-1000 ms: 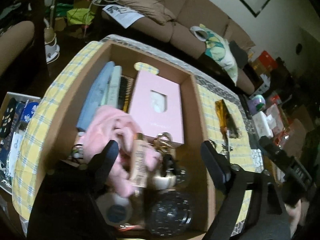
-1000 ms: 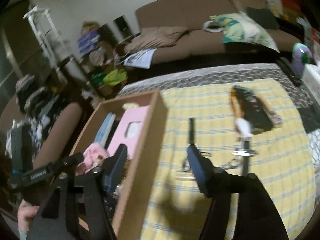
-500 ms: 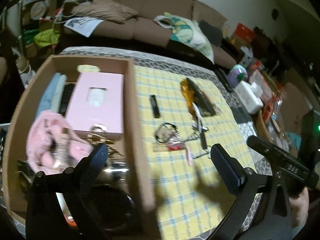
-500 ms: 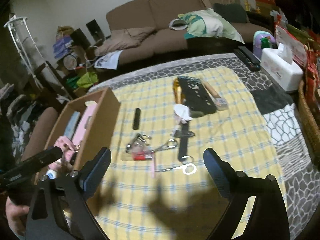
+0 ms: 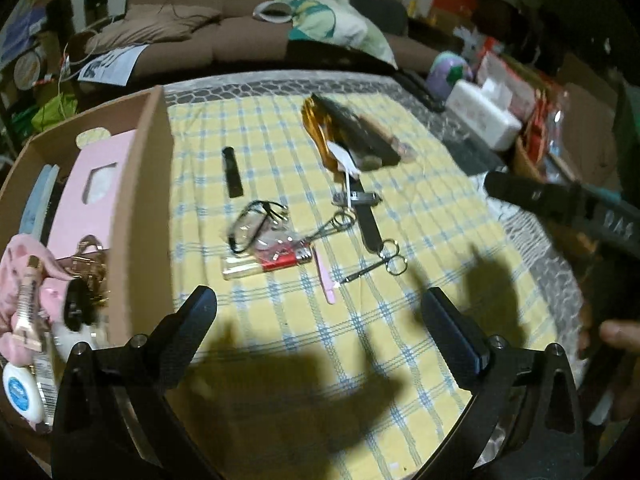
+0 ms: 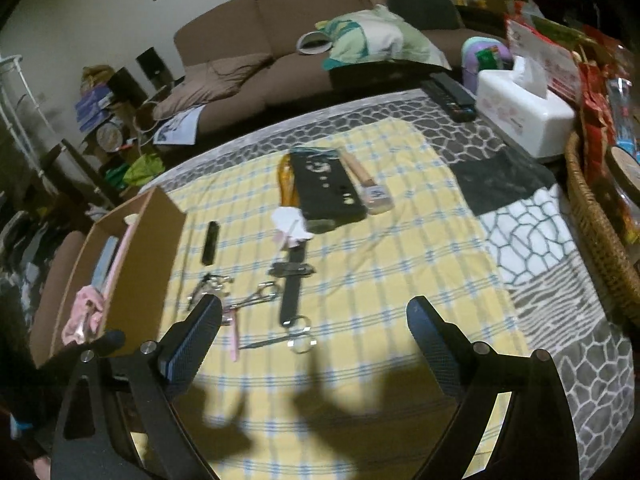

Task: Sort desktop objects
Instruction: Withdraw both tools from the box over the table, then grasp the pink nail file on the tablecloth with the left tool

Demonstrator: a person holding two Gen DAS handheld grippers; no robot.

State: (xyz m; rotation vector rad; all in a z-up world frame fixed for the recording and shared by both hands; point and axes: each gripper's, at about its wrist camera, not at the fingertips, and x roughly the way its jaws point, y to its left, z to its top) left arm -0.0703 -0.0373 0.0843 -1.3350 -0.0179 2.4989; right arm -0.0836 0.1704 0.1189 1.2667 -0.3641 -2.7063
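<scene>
Sofa [image 6: 320,40] behind desk [image 6: 400,264]; box [image 5: 140,208] on its left edge, half full. Scissors [image 6: 288,340], strap [image 6: 292,292], glasses [image 5: 252,226] lie loose mid-cloth. Left tool [image 5: 320,316] and right tool [image 6: 314,320] both spread, empty, hovering above, nothing between.

both claws hang above the near edge of the worktop, holding nothing. the left claw [image 5: 318,314] has its jaws spread wide. the right claw [image 6: 314,322] is spread just as wide, and its body [image 5: 560,204] shows at the right edge of the left wrist view, with the person's fingers [image 5: 620,334] below it.
</scene>
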